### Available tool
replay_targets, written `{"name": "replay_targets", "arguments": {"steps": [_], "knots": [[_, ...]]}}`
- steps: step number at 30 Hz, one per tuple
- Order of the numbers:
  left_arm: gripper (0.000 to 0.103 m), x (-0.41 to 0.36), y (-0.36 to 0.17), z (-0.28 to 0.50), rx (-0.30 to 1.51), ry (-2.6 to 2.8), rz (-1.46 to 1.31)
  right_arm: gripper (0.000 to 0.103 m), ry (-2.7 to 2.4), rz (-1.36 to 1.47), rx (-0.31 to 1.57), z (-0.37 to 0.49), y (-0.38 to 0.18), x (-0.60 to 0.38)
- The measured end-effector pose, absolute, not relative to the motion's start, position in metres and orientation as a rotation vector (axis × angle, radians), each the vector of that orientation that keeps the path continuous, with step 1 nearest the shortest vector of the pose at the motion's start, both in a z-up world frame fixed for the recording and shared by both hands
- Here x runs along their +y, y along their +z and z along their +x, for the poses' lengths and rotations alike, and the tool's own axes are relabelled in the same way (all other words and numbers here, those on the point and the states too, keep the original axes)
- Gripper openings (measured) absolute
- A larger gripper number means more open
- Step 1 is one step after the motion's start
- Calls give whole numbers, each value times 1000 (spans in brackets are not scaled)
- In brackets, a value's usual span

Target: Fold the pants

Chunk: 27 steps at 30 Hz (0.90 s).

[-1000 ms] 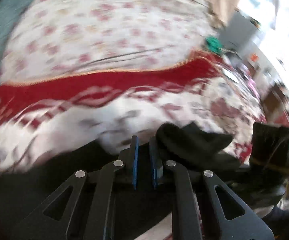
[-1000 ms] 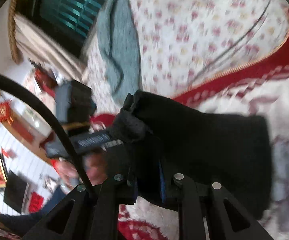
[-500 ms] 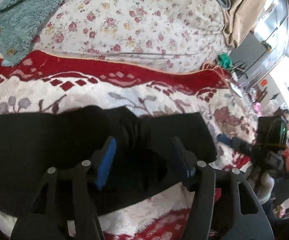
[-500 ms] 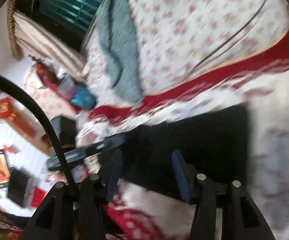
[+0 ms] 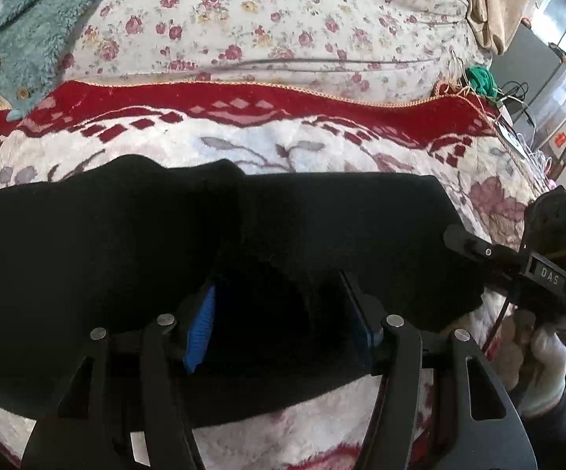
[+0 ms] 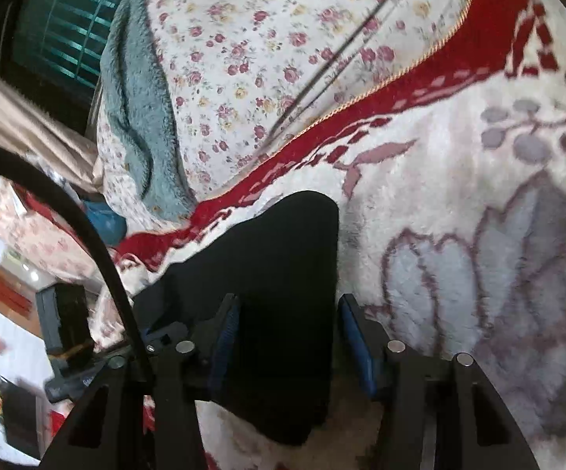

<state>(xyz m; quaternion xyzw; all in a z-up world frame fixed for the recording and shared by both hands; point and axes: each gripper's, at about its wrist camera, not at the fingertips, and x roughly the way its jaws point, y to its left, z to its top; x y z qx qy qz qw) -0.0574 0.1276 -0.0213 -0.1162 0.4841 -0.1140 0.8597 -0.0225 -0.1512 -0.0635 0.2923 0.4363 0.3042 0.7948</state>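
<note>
Black pants (image 5: 87,254) lie folded across the white and red floral blanket (image 5: 283,149), with a raised fold ridge near the middle. My left gripper (image 5: 279,286) hangs low over them. Its blue pads (image 5: 200,321) stand apart on either side of the black cloth and the jaws are closing. In the right wrist view the narrow end of the pants (image 6: 283,254) runs between the jaws of my right gripper (image 6: 289,305), which are also closing. No pad is clearly pressing the cloth. One of the right gripper's fingers (image 5: 471,244) touches the pants' right edge.
A teal fleece garment (image 5: 28,39) lies at the far left on the rose-print sheet (image 5: 283,19). Green yarn (image 5: 480,80) and a beige cloth (image 5: 490,8) sit at the far right corner. A white-gloved hand (image 5: 545,360) holds the right gripper. The bed edge drops off right.
A second ago both grippers were shut on lifted black cloth. They opened, the pants dropped flat onto the blanket, and both grippers sank toward them. The jaws now stand narrower than half a second ago.
</note>
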Motion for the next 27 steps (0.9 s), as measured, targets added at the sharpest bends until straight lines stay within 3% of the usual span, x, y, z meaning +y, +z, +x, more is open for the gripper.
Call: {"name": "replay_targets", "arguments": {"steps": [2,3,9,15,19,27], "knots": [[17,132,-19,-56,1020,-260,-254,39,648,579,925,-27,-54,-147],[15,137,-17,-56,1021,-276,-272,39,650,564,919,-30,-51,-146],[14,159,4,-65,994,-279,-259,37,683,535,877,-49,-21,-135],[15,164,-25,-63,1035,-245,-339,40,548,442,954,-33,-56,-118],[17,171,-23,-67,1037,-246,-396,41,559,465,957,-33,-51,-125],[29,184,0,-84,986,-137,-329,41,628,412,808,-51,3,-115]]}}
